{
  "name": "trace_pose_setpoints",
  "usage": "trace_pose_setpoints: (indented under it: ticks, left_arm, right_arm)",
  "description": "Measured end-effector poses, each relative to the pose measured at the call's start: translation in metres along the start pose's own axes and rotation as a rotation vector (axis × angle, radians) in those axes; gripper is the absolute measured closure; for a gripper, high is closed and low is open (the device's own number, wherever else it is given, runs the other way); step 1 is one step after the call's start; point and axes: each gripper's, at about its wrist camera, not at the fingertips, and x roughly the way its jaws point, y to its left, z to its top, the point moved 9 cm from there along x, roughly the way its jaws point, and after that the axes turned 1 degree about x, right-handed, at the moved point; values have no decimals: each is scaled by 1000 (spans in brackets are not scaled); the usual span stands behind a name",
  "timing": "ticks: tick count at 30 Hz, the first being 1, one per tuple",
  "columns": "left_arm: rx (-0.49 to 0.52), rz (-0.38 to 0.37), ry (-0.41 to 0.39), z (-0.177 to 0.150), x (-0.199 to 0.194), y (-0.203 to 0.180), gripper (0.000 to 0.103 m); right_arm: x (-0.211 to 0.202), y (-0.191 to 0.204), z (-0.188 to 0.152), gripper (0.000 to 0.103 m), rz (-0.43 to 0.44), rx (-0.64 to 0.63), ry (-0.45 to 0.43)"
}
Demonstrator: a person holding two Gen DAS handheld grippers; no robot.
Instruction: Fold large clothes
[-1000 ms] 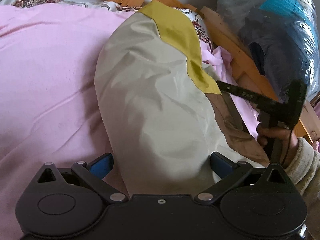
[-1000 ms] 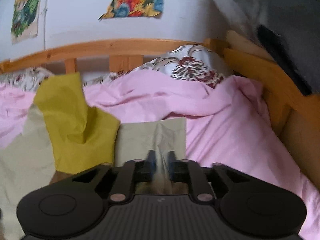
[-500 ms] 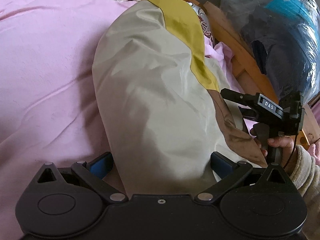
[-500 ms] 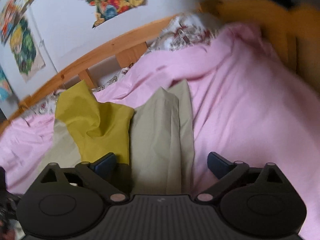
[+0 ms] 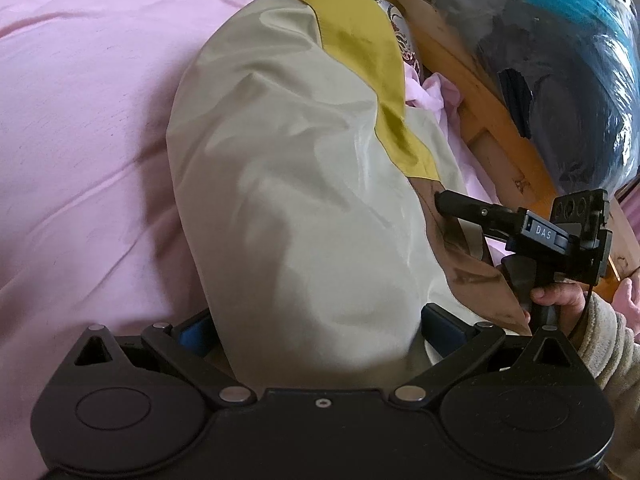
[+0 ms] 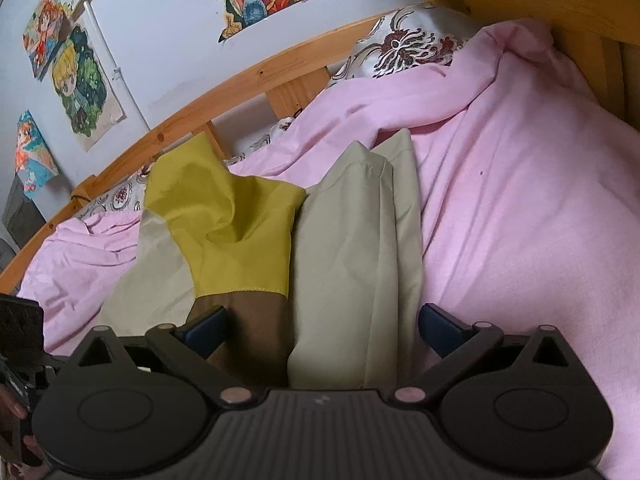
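We see a garment (image 5: 296,184) in pale sage green with a mustard-yellow panel (image 6: 228,236) and a brown section (image 6: 256,328) below it, lying on a plain pink sheet (image 5: 88,128). Beside it we find a white pillow (image 6: 408,48) patterned with dark red and brown flourishes, a honey-coloured wooden bed frame (image 6: 240,84), and a pale grey-white wall with bright cartoon pictures (image 6: 80,84) in orange, yellow, green and blue. Our grippers are black with blue finger pads (image 6: 438,330), and a clear plastic bag (image 5: 560,72) shows dark navy, grey and turquoise cloth inside.
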Motion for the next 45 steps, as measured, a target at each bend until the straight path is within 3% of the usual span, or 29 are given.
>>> trace_pose_setpoints:
  ticks: [8, 15, 23, 32, 37, 39, 45]
  left_arm:
    - [-12, -30, 16, 3, -4, 3, 1]
    - [-44, -109, -84, 12, -29, 21, 1]
    - [-120, -193, -28, 10, -11, 31, 2]
    - [-125, -128, 12, 14, 1, 25, 11]
    - [-110, -90, 20, 14, 4, 18, 9]
    - [-104, -81, 24, 14, 4, 17, 9]
    - [-84, -63, 28, 13, 6, 13, 7]
  right_arm:
    - [3, 7, -4, 0, -28, -56, 7]
    - [0, 11, -6, 4, -3, -94, -11]
    - [-5, 11, -5, 12, 41, -88, -33]
    - [-7, 24, -8, 24, -1, -151, -32]
    - [-5, 23, -8, 23, -17, -159, -27]
    - [-4, 23, -9, 15, -23, -161, -18]
    - [0, 21, -10, 13, -10, -157, 4]
